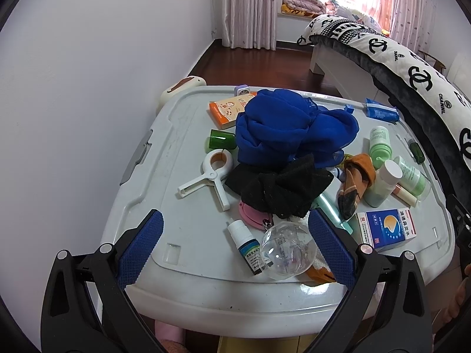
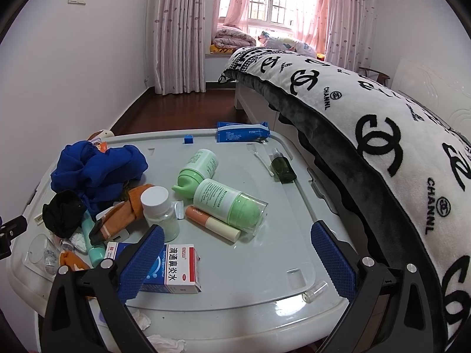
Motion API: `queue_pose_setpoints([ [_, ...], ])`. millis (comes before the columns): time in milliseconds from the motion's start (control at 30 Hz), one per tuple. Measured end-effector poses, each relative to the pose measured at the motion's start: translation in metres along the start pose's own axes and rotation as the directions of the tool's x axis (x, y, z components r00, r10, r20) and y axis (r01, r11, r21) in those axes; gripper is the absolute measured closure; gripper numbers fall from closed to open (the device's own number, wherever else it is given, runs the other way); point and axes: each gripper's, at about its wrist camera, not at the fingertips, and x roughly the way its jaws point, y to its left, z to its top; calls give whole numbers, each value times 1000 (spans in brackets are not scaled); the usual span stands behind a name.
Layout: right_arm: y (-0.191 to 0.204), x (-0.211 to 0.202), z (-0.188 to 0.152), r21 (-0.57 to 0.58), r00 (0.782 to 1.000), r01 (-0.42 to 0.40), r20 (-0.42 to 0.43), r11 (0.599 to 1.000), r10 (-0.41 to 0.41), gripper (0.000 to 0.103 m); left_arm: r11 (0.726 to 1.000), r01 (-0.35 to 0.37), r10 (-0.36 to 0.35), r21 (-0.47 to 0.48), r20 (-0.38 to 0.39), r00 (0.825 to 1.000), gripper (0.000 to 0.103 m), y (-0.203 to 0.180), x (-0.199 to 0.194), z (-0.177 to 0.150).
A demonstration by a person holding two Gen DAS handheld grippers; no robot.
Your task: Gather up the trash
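Bedside grey lid holds clutter; crumpled tissue lies far left of the wide-open right gripper; left gripper, also wide, straddles a clear ball.

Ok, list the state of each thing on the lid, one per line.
left claw: open, empty
right claw: open, empty
white-capped bottle: upright, capped
green bottle: lying on its side
medicine box: lying flat, closed
blue cloth: crumpled in a heap
white clip: lying flat
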Motion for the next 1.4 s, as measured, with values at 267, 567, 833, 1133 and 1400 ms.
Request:
queue_pose_setpoints([
  [267, 0, -1, 0, -3, 1000, -3, -3, 1000, 3, 4, 1000, 0, 0, 0, -3, 1000, 7, 0, 0, 0],
  [567, 1, 0, 0, -1, 1000, -4, -4, 1000, 4, 4, 1000, 0, 0, 1, -4, 1000, 7, 1, 1, 0],
  [833, 1, 2, -1, -3, 1000, -12, -10, 1000, 12, 4, 1000, -2, 2, -11, -11, 1000, 7, 4, 2, 0],
  [1133, 40, 42, -28, -59, 962, -154, -237, 986, 136, 4, 998, -7, 6, -59, -22, 1000, 7, 19, 0, 8],
  [1400, 49, 44, -22, 22, 932, -182, -314, 983, 179, 4, 991, 28, -31, -130, -19, 999, 7, 38, -8, 15],
])
